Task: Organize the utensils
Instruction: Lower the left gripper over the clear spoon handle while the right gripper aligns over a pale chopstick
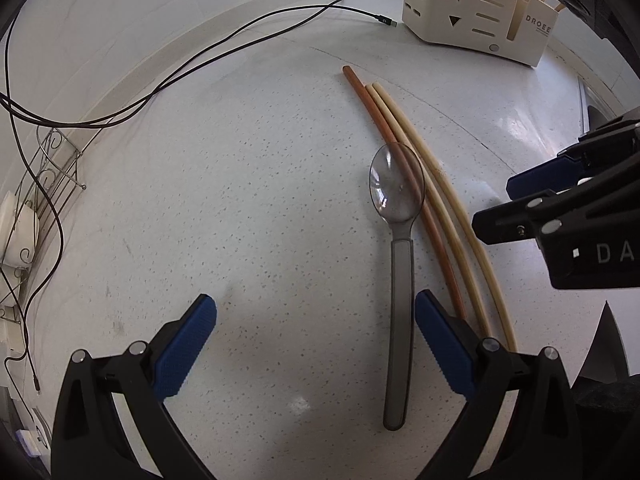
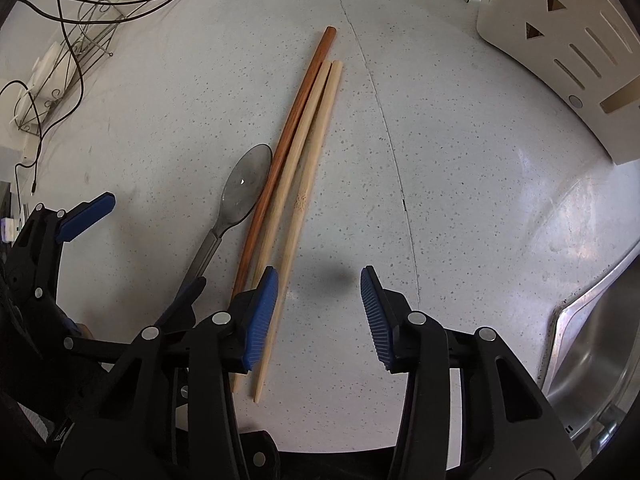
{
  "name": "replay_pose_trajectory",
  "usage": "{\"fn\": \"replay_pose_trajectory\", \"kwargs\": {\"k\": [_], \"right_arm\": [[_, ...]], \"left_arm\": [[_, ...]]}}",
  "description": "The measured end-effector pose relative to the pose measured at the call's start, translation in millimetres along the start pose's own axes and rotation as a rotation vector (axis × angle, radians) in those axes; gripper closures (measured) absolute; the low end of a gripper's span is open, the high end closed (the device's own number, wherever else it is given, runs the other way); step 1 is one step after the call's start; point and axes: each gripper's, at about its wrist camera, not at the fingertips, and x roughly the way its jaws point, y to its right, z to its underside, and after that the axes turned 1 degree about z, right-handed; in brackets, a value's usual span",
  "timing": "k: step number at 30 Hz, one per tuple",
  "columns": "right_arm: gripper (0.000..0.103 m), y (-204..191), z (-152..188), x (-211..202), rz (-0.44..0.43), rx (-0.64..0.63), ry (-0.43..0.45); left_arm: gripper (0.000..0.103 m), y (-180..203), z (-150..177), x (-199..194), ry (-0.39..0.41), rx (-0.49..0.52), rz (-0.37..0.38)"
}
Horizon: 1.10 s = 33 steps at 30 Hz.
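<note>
Nearest in, the right gripper (image 2: 319,316) hangs straight over the counter (image 2: 460,200), jaws half open with nothing between the pads. Its left pad sits just above the thin ends of the pale chopsticks (image 2: 308,168); the other is over bare counter. The left gripper (image 1: 316,344) has its jaws spread wide and empty, and the spoon (image 1: 400,280) handle runs up between them, close by one pad.

Take that spoon as the marker. Hard against its far side lies the reddish-brown chopstick (image 2: 288,152), passing under the clear bowl, then the two pale ones touching it, all three side by side. I'd call the sticks light, stiff and smooth, apt to roll or slide out of a loose pinch, so a grip across the pair nearer the thick half looks safer than at the tapered tips. The spoon looks like light plastic; the flat grey handle is the place to take it, not the slick bowl.

Well beyond the spoon stands the cream utensil holder (image 1: 472,8), where these likely belong.
</note>
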Motion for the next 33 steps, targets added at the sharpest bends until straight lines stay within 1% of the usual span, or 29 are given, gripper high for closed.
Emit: {"fn": "replay_pose_trajectory", "kwargs": {"k": [5,8,14,20,22,26,28,31,33], "right_arm": [[0.063,-8,-4,5,0.022,-0.004,-0.011],[0.067,-11,-6,7,0.033,-0.006,-0.016],[0.067,-22,-11,11,0.048,-0.018,-0.021],[0.069,-38,-14,13,0.063,-0.032,-0.032],[0.077,-39,-15,12,0.042,-0.03,-0.039],[0.083,-40,-18,12,0.007,-0.021,-0.054],[0.088,-39,-19,13,-0.02,-0.012,-0.063],[0.092,-38,-22,14,-0.054,0.0,-0.076],[0.093,-34,-24,15,-0.066,0.004,-0.08]], "left_arm": [[0.006,-4,2,3,-0.017,-0.009,-0.006],[0.006,-7,2,4,-0.026,-0.017,-0.007],[0.006,-9,1,7,-0.049,-0.023,-0.001],[0.006,-17,-4,13,-0.091,-0.042,0.024],[0.006,-22,-7,16,-0.109,-0.055,0.043],[0.01,-31,-9,21,-0.138,-0.079,0.091],[0.012,-31,-11,22,-0.148,-0.065,0.094],[0.016,-31,-13,22,-0.163,-0.042,0.102],[0.019,-29,-14,22,-0.168,-0.027,0.106]]}}
